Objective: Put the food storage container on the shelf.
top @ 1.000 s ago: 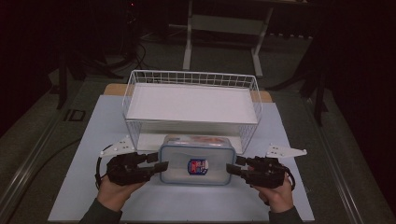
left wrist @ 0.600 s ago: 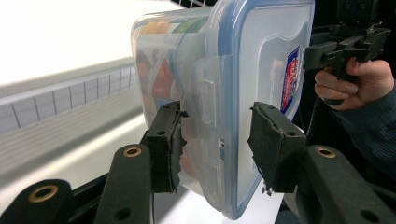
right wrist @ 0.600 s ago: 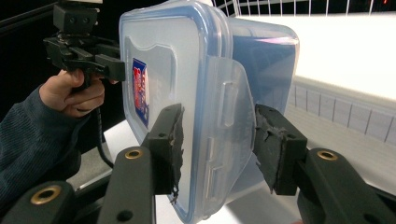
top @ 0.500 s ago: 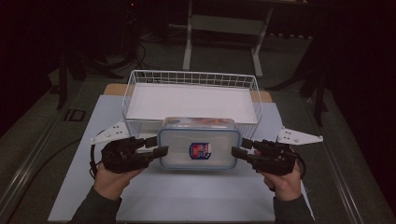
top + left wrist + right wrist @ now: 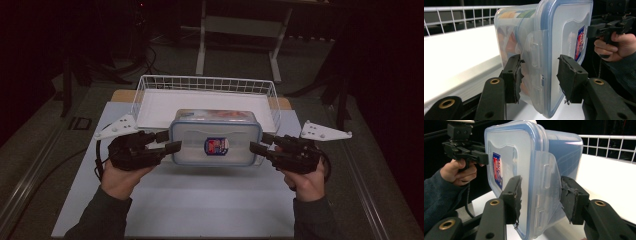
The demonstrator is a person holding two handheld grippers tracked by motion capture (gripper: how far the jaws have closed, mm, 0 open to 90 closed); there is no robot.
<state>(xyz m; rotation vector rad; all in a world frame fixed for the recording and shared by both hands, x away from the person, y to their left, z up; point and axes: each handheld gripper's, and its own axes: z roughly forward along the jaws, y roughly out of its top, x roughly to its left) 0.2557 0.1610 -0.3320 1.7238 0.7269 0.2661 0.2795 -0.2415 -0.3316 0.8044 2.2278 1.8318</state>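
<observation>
A clear plastic food container with a blue-rimmed lid and a red-and-blue label hangs above the table, just in front of the white wire basket. My left gripper is shut on its left end and my right gripper on its right end. In the left gripper view the jaws clamp the container across its side latch, one pad on the body and one on the lid. In the right gripper view the gripper clamps the container the same way. Colourful contents show through the container wall.
The basket has a flat white floor and a low wire wall. A white mat covers the table in front of it. Dark floor, cables and a metal stand lie beyond the table.
Both grippers have lifted the container off the mat and carried it forward, up to the basket's front wall.
</observation>
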